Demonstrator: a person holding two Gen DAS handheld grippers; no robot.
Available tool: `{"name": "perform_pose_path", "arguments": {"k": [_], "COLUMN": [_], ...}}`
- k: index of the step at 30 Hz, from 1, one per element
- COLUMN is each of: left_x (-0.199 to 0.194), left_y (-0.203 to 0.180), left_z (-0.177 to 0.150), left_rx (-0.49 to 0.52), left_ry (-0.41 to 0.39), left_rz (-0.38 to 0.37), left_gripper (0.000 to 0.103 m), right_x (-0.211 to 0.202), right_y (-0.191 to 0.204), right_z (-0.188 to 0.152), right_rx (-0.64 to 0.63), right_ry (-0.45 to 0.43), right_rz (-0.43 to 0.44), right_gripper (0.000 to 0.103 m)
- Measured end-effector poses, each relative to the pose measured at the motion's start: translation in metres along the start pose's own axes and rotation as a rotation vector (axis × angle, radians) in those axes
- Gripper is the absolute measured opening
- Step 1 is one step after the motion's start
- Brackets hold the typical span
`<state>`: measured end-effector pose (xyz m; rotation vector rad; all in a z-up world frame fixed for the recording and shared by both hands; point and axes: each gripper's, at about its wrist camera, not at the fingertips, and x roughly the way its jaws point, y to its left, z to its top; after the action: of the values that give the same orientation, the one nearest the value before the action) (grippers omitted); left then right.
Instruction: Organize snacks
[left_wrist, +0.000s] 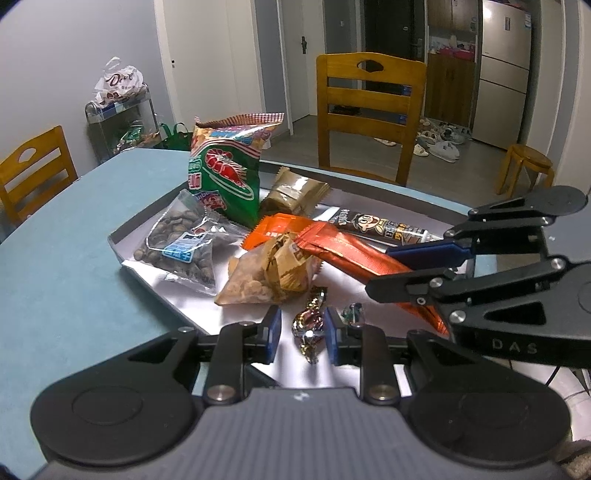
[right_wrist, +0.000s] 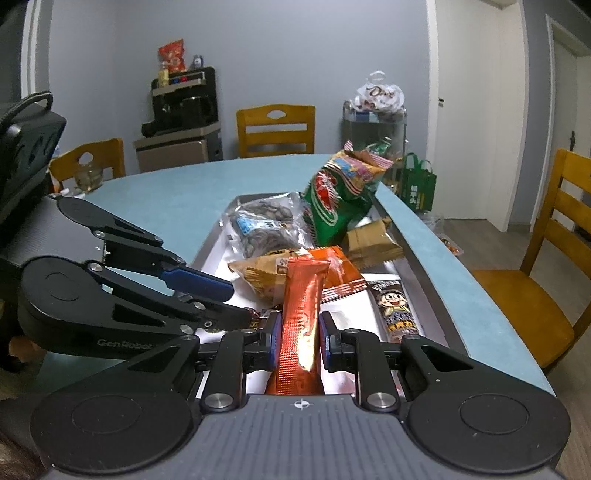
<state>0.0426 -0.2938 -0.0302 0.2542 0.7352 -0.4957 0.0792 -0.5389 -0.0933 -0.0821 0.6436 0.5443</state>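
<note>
Here the right claw (right_wrist: 297, 338) is clamped on a long orange foil snack packet (right_wrist: 301, 314), while the left claw (left_wrist: 302, 334) stands apart around a shiny foil-wrapped candy (left_wrist: 309, 326).

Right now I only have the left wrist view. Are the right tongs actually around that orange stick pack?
Observer: Yes. In the right wrist view the orange stick pack runs straight between the right tongs, and both blue pads look pressed to its sides.
Operator: What's just to the right of them?
Observer: A cartoon-face bar lies alongside, near the tray rim.
Operator: And beyond the table that way?
Observer: A black machine stands on a cabinet by the wall, next to a wooden chair.
</note>
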Motion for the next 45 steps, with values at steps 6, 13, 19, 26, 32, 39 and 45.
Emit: {"name": "perform_pose_path", "arguments": {"k": [6,13,19,26,32,39,45], "left_x": [-0.004,-0.009,-0.020,-0.040,-0.062,-0.074,-0.070], "left_y": [0.005,0.012,0.021,0.034,0.049,0.056,0.052], "left_z": [0.000,-0.001,-0.002,-0.008,-0.023,-0.049,-0.067], "left_rx": [-0.012,-0.029,-0.051,-0.076,-0.090,-0.044,-0.006], "left_ry": [-0.017,-0.034,-0.058,-0.077,-0.088,-0.042,-0.005], "left_rz": [0.011,0.032,0.057,0.042,0.032,0.019,-0.003], "left_gripper": [0.050,0.061,0.088,0.094,0.095,0.096,0.098], "right_x": [0.004,0.000,-0.013,-0.035,-0.047,-0.049,-0.039], "right_y": [-0.003,-0.005,-0.004,0.005,0.010,0.039,0.066], "right_z": [-0.001,0.002,0.007,0.015,0.012,-0.006,-0.027], "right_rx": [0.014,0.042,0.071,0.063,0.105,0.148,0.216], "right_ry": [0.012,0.001,-0.039,-0.108,-0.135,-0.080,-0.001], "right_rz": [-0.014,-0.034,-0.035,-0.096,-0.190,-0.216,-0.234], "right_gripper": [0.024,0.048,0.080,0.103,0.103,0.103,0.103]}}
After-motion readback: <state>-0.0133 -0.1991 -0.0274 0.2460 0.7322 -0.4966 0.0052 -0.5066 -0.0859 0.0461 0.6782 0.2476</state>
